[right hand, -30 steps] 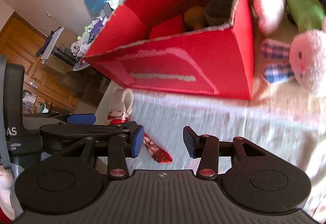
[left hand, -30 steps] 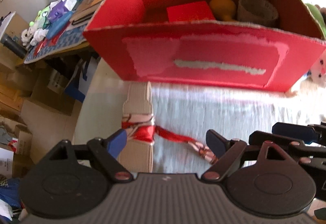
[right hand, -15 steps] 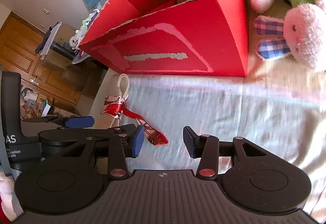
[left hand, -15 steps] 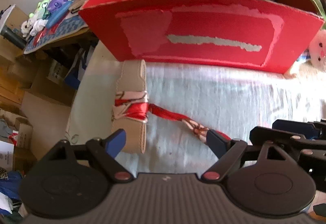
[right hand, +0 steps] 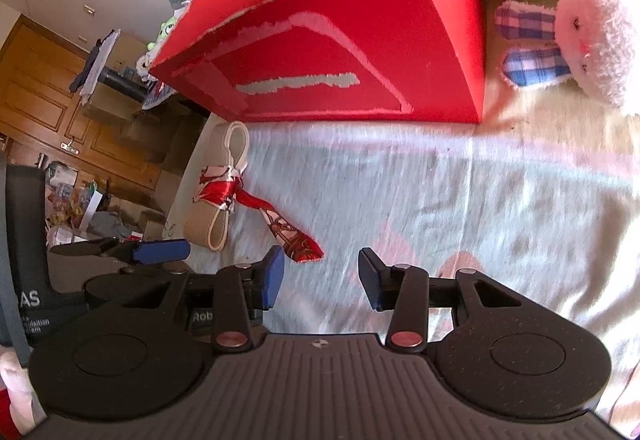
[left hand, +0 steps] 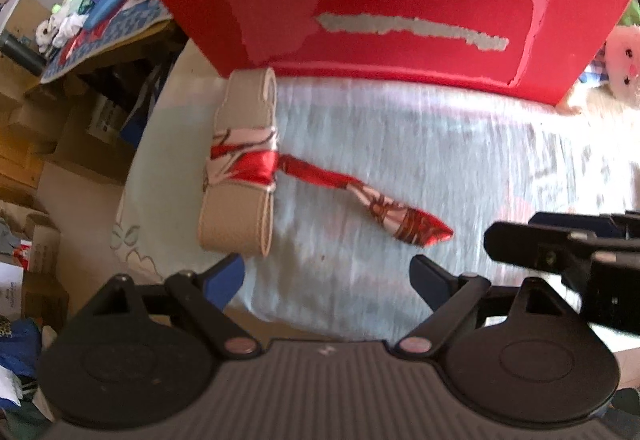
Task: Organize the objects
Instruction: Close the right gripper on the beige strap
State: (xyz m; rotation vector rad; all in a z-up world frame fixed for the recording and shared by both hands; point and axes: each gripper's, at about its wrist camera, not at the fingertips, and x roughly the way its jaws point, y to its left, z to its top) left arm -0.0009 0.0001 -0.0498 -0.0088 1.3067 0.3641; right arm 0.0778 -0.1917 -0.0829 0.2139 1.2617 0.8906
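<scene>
Red cardboard box [left hand: 384, 11], contents hidden behind its front wall.

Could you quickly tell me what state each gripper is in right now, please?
Left gripper: jaws opening, nothing between them; the beige strap lies just ahead.
Right gripper: open, holding nothing.
</scene>
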